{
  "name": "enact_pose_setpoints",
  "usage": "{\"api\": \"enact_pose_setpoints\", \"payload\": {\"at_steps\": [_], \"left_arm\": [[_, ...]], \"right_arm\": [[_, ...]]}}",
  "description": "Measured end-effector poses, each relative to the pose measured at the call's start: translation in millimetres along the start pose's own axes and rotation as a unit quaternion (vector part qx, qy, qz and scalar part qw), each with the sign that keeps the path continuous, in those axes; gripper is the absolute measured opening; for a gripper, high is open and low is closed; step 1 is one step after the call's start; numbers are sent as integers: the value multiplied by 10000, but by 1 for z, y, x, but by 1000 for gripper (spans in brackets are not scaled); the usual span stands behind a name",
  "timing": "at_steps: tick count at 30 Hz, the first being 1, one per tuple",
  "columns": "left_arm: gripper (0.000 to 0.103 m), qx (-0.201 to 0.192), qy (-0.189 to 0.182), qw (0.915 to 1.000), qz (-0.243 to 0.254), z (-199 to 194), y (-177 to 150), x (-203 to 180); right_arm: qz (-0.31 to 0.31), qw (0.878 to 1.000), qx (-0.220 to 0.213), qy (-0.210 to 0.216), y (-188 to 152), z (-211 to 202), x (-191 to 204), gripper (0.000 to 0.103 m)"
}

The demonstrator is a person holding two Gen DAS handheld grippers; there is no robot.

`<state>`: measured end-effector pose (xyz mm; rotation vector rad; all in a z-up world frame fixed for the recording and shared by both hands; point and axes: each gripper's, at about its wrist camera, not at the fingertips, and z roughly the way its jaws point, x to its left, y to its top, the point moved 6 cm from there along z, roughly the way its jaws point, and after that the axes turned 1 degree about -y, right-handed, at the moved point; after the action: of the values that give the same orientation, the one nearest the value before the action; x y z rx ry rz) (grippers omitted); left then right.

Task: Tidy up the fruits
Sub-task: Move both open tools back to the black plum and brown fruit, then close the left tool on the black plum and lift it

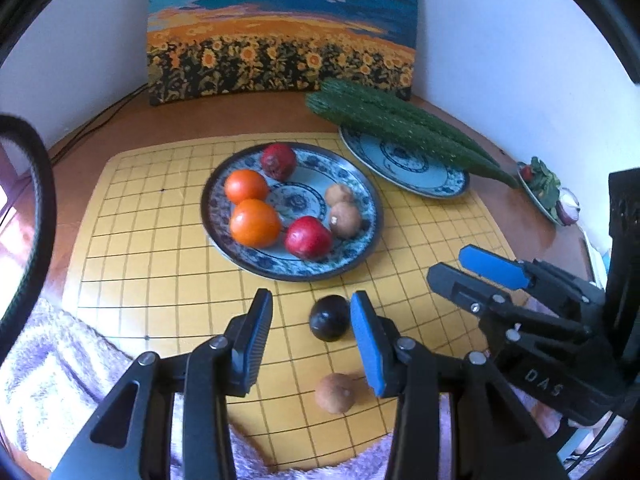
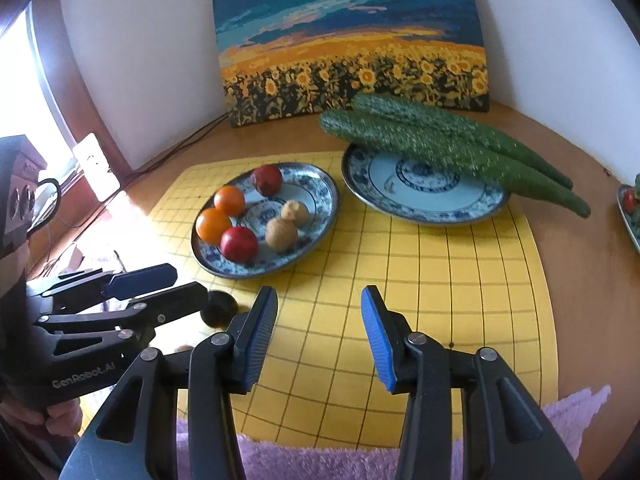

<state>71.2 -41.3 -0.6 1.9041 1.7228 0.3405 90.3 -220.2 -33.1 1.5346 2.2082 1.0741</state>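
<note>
A blue-patterned plate (image 1: 362,256) (image 2: 320,184) holds two orange fruits (image 1: 255,223), two red fruits (image 1: 308,237) and two brown fruits (image 1: 345,220). A dark round fruit (image 1: 330,317) (image 2: 219,307) lies on the yellow grid mat just before the plate. A brown fruit (image 1: 334,393) lies nearer. My left gripper (image 1: 311,340) (image 2: 168,288) is open and empty, its blue right pad beside the dark fruit. My right gripper (image 2: 319,340) (image 1: 460,264) is open and empty over the mat.
A second blue-patterned plate (image 2: 420,208) (image 1: 424,184) at the back right bears long green cucumbers (image 2: 440,148). A sunflower painting (image 2: 348,40) leans on the wall. A dish of greens (image 1: 544,188) stands far right. Purple fluffy cloth (image 2: 320,460) lies at the front edge.
</note>
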Motion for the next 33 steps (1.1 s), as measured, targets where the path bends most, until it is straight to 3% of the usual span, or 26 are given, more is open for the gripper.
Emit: {"api": "enact_pose_setpoints", "payload": {"at_steps": [17, 25, 33], "left_arm": [[43, 251, -9, 9997, 15, 25, -12, -9], [27, 247, -12, 9997, 10, 29, -14, -8], [27, 209, -110, 9997, -47, 27, -16, -7]], "right_arm": [[15, 9999, 154, -54, -23, 3, -6, 45], [46, 9998, 170, -34, -25, 3, -7, 45], [39, 9997, 227, -41, -28, 6, -4, 45]]}}
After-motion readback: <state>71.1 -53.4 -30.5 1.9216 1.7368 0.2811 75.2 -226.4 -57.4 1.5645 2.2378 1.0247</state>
